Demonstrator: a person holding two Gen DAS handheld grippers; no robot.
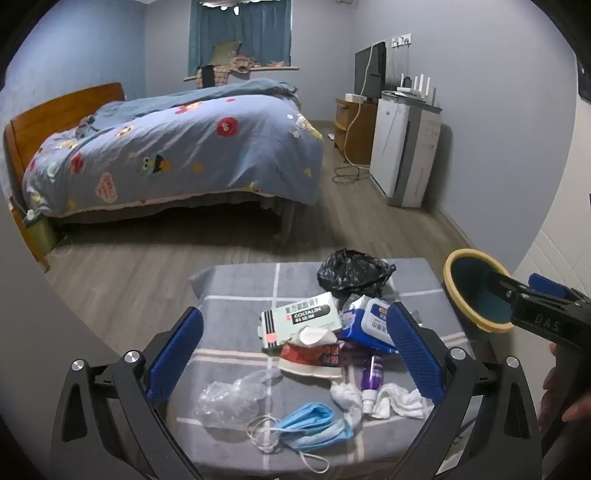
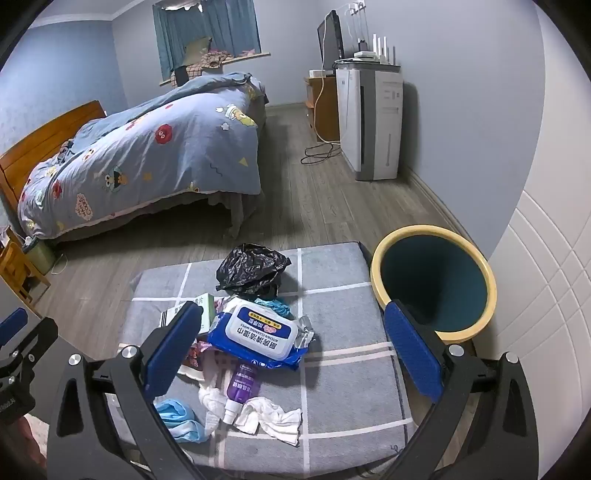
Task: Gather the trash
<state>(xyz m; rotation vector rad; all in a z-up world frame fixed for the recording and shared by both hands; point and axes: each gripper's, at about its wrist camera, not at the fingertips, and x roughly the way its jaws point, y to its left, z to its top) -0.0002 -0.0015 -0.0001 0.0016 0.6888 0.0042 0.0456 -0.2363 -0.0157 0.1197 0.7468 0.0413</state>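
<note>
Nothing looks collected yet; the trash pile (image 1: 317, 354) lies on the tabletop (image 1: 236, 288) just left of the apparently empty bin (image 2: 436, 280); both the left hand-held gripper (image 1: 295, 354) and right hand-held gripper (image 2: 291, 350) gape wide, holding nothing.

A wide bed with a blue cartoon-print quilt (image 1: 177, 147) fills the far left of the room, its orange wooden headboard (image 1: 55, 110) at its left end. Behind the bed, teal curtains (image 1: 240, 33) hang over a window ledge piled with checked cloth (image 1: 236, 64). Right of the bed, against the grey wall, stands a tall white air purifier (image 1: 402, 151) with a white router (image 1: 413, 86) on top. Just beyond the purifier, farther from the bed, a dark flat screen (image 1: 369, 72) sits on a low wooden cabinet (image 1: 354, 127). Black cables (image 1: 347, 173) coil on the grey plank floor (image 1: 147, 273) between bed and purifier
</note>
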